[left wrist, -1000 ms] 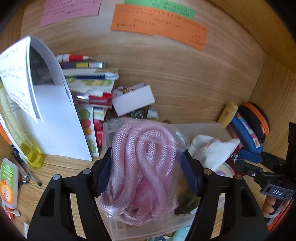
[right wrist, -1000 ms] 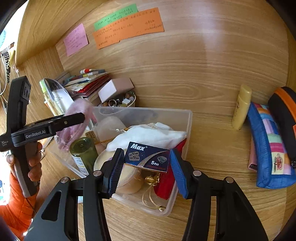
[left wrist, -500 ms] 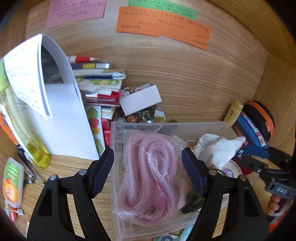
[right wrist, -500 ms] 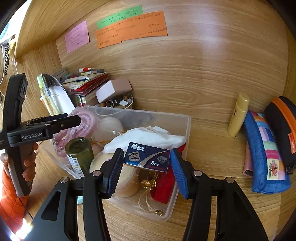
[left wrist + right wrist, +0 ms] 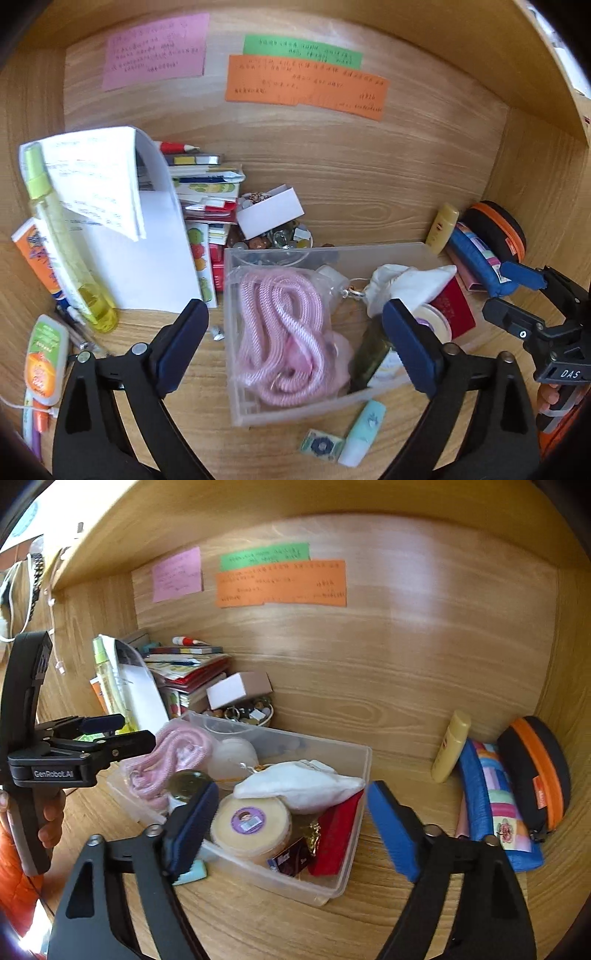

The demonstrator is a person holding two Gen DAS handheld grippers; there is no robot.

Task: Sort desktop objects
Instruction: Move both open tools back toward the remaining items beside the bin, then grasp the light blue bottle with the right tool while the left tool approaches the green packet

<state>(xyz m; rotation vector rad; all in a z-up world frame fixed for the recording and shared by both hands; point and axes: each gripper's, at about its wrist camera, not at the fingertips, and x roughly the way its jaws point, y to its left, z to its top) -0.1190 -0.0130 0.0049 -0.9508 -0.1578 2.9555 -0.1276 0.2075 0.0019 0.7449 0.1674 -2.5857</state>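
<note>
A clear plastic bin (image 5: pixel 236 373) (image 5: pixel 360 775) stands on the wooden desk. In it lie a bagged pink rope (image 5: pixel 280 325) (image 5: pixel 173 749), a white cloth pouch (image 5: pixel 299 782), a round cream tin (image 5: pixel 251 823), a red booklet (image 5: pixel 336 834), a green jar (image 5: pixel 369 350) and a small dark Max box (image 5: pixel 290 860). My left gripper (image 5: pixel 295 343) is open and empty above the bin's left half. My right gripper (image 5: pixel 291 819) is open and empty, over the bin's right end.
Books (image 5: pixel 207 192), a white paper sheet (image 5: pixel 140 251), a yellow spray bottle (image 5: pixel 62 251) and a bowl of trinkets (image 5: pixel 273 236) are at the left and back. A yellow tube (image 5: pixel 450 746) and pouches (image 5: pixel 495 797) lie right. An eraser (image 5: pixel 321 445) and small tube (image 5: pixel 362 432) lie before the bin.
My left gripper opened, dropped the pink rope into the bin and pulled back. My right gripper opened and released the Max box, which now lies in the bin.
</note>
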